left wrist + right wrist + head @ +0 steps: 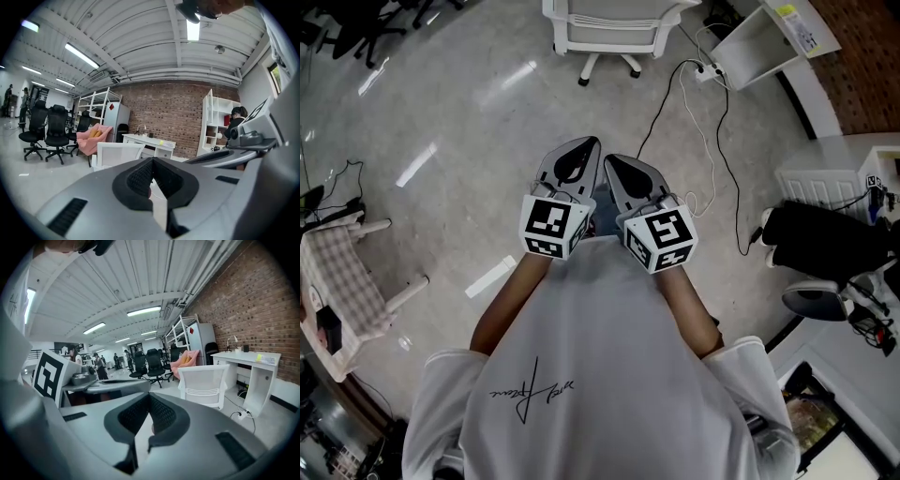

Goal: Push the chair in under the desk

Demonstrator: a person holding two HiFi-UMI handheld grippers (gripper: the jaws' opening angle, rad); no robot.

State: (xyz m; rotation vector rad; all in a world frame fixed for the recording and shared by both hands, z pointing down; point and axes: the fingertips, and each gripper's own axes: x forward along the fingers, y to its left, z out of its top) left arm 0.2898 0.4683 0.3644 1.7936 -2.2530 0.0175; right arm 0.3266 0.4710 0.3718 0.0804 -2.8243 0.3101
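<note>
Your left gripper (578,155) and right gripper (623,169): grey, with black-and-white square-patterned cubes. Chair (605,28) white, desk (764,42) white. Your shirt (600,375) white. Floor (469,103) pale grey. Brick wall (173,112) red-brown.

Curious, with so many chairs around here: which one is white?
The mesh-backed white chair near the white desk; the swivel chairs farther back are black.

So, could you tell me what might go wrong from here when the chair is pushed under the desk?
1. Cables trail across the floor to a power strip between the white chair and the desk; the chair's wheels or the person's feet could snag them.
2. The left gripper and right gripper are both shut and empty; closed tips might slip off the chair's back.
</note>
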